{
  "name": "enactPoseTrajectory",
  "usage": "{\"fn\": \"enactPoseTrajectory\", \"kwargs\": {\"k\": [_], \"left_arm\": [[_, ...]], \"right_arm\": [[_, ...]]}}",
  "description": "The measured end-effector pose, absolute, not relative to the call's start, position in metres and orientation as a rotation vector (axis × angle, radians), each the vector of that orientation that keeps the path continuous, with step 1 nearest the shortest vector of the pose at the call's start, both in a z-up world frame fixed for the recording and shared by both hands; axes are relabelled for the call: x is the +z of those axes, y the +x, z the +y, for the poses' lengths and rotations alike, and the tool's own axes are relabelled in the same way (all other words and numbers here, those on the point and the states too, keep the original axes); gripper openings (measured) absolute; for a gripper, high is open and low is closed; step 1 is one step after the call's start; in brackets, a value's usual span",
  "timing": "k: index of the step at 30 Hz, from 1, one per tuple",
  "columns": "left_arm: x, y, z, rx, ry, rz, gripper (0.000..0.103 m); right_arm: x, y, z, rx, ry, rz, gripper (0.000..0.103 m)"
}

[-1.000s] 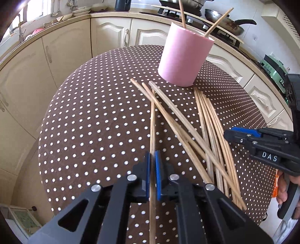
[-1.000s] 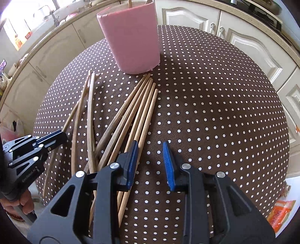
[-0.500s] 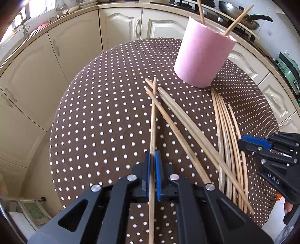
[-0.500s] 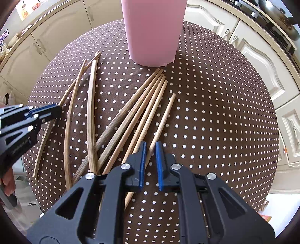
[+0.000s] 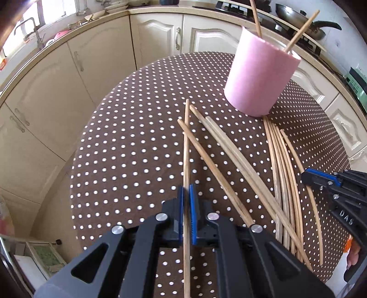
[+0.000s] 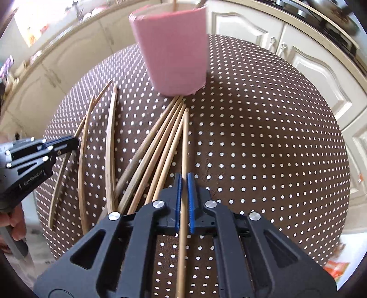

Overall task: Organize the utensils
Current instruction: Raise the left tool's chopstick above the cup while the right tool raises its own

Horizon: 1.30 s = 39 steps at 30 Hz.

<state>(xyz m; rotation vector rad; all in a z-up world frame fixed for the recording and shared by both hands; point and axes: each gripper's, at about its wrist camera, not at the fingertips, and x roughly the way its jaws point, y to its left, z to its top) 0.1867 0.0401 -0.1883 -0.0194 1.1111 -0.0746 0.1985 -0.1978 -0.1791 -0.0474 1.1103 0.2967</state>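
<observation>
A pink cylindrical holder [image 5: 261,75] stands at the far side of the round polka-dot table [image 5: 128,155] with two chopsticks in it; it also shows in the right wrist view [image 6: 174,50]. Several wooden chopsticks [image 5: 231,158] lie loose on the cloth in front of it. My left gripper [image 5: 187,190] is shut on one chopstick [image 5: 186,146], held off the cloth and pointing towards the holder. My right gripper [image 6: 182,178] is shut on another chopstick [image 6: 184,142], lifted beside the pile [image 6: 146,158].
Cream kitchen cabinets [image 5: 75,68] curve around behind the table. A stove with a pan [image 5: 305,11] is at the back right. The right gripper shows at the right edge of the left wrist view [image 5: 339,190]; the left gripper shows at the left of the right wrist view [image 6: 34,155].
My right gripper closed from open onto a chopstick at the right of the pile and lifted it. My left gripper, still shut on its chopstick, rose and drew back slightly.
</observation>
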Motion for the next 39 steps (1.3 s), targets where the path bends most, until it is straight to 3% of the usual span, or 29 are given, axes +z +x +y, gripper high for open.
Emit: {"fn": "enactPoseTrajectory", "kwargs": {"k": [15, 24, 39], "left_arm": [[-0.146, 0.202, 0.049, 0.055, -0.009, 0.999, 0.006], [-0.116, 0.191, 0.046, -0.123, -0.175, 0.8, 0.006], [-0.068, 0.189, -0.014, -0.391, -0.224, 0.503, 0.006]], "right_arm": [[-0.155, 0.175, -0.232, 0.297, 0.151, 0.942, 0.006], [-0.129, 0.166, -0.248, 0.31, 0.266, 0.783, 0.006], [-0.059, 0.168, -0.258, 0.376, 0.363, 0.553, 0.006]]}}
